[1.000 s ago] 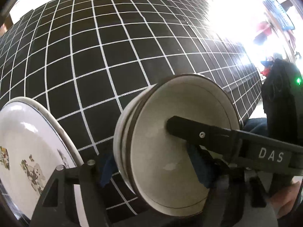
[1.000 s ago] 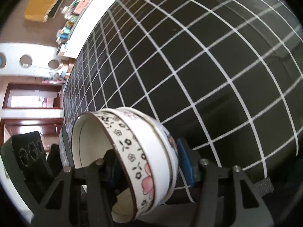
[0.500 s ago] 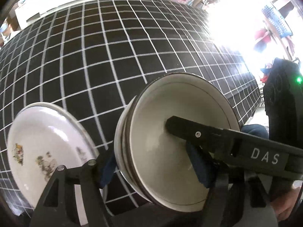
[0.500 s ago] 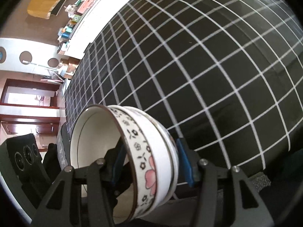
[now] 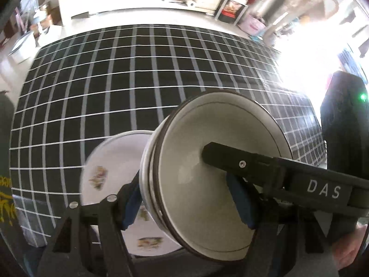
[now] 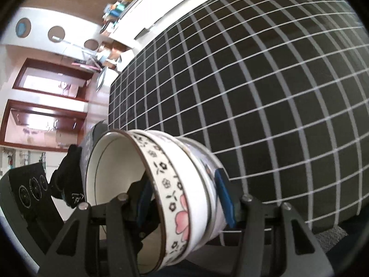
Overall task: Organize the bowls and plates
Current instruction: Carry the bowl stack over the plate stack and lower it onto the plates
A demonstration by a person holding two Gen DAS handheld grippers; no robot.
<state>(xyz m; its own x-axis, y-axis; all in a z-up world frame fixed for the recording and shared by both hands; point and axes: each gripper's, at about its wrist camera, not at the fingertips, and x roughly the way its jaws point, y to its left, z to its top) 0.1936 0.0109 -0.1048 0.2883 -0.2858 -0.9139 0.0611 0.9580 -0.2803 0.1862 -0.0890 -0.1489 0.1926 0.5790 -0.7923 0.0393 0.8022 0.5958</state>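
Glossy nested bowls [image 5: 207, 180] clamped by left gripper [image 5: 186, 200]; floral bowls [image 6: 166, 191] pinched by right gripper [image 6: 184, 198].

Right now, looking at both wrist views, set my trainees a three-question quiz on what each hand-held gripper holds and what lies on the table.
1. True or false: the left hand-held gripper is empty.
2. What pattern marks the bowls in the right hand-held gripper?
3. Beyond the plain bowls, on the checked cloth, lies: A) plate B) cup C) fork

Key: 1 false; 2 flowers; 3 A.
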